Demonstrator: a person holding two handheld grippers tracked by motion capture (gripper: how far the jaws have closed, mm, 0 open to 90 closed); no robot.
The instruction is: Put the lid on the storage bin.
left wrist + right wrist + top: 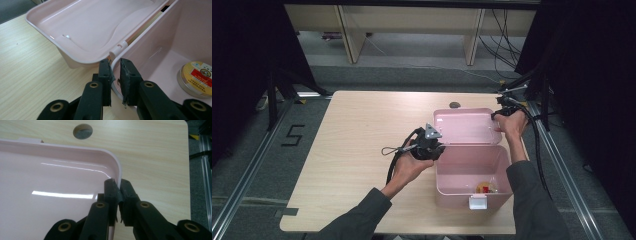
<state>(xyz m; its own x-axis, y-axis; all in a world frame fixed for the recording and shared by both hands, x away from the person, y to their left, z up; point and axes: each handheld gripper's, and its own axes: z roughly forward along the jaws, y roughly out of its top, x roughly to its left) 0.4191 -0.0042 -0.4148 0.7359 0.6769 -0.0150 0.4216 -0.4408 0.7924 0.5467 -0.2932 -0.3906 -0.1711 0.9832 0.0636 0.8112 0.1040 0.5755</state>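
Toward the right edge of the wooden surface sits a pink plastic box, its hinged lid thrown open and lying back toward the far edge. Inside the box, near its front wall, rests a small round tin with a yellow and red label. The left hand-held gripper pinches the box's thin rim at the back left corner, close to a white hinge piece; its jaws straddle the wall, one inside and one outside. The right hand-held gripper is pressed onto the lid's rim at its far right corner, jaws nearly together on the thin edge. A round hole in the surface lies just beyond the lid. The box looks light, stiff and smooth, so it may slide or tip if pulled by one corner. The rims seem the best holds, since the walls are glossy and likely slippery.
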